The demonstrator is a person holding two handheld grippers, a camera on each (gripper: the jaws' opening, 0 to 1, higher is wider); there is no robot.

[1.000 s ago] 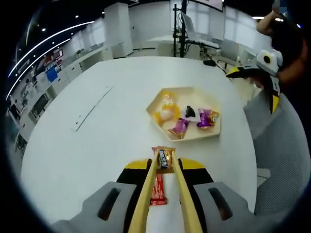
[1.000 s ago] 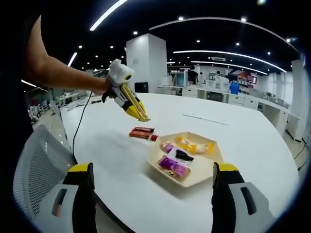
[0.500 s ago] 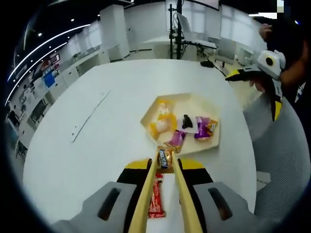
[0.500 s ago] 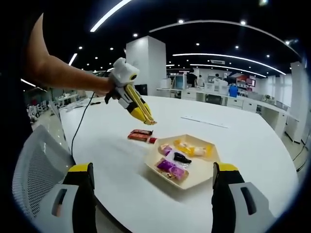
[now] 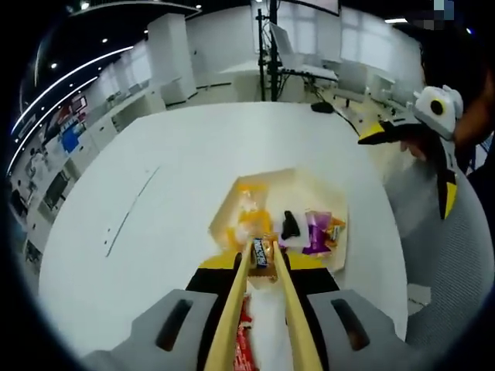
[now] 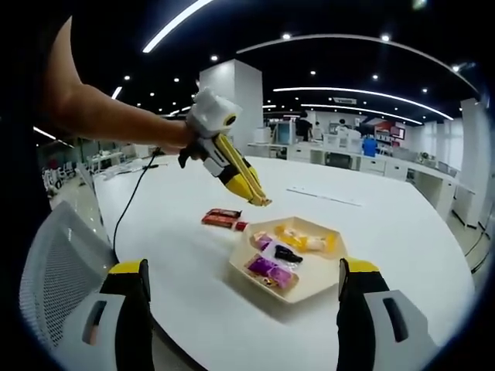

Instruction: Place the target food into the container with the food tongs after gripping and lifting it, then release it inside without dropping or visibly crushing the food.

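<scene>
My left gripper (image 5: pixel 261 269) is shut on a pair of yellow food tongs (image 5: pixel 232 317). The tong tips pinch a small wrapped candy bar (image 5: pixel 261 253), held in the air over the near edge of the beige hexagonal tray (image 5: pixel 321 193). In the right gripper view the left gripper (image 6: pixel 226 158) hangs above the tray (image 6: pixel 317 284), with the tong tips (image 6: pixel 263 202) just over its far side. Yellow, black and purple wrapped snacks lie in the tray. My right gripper (image 6: pixel 244 270) stands wide open with nothing between its fingers.
A red snack bar (image 6: pixel 224 219) lies on the white round table (image 5: pixel 139 232) beside the tray, also seen under the tongs as a red snack bar (image 5: pixel 243 352). A grey mesh chair (image 6: pixel 54 263) stands at the table's edge. A person's arm (image 6: pixel 100 116) holds the left gripper.
The left gripper has carried the tongs and candy bar away from the red snack bar to above the tray. The right gripper has stayed open and nearly still.
</scene>
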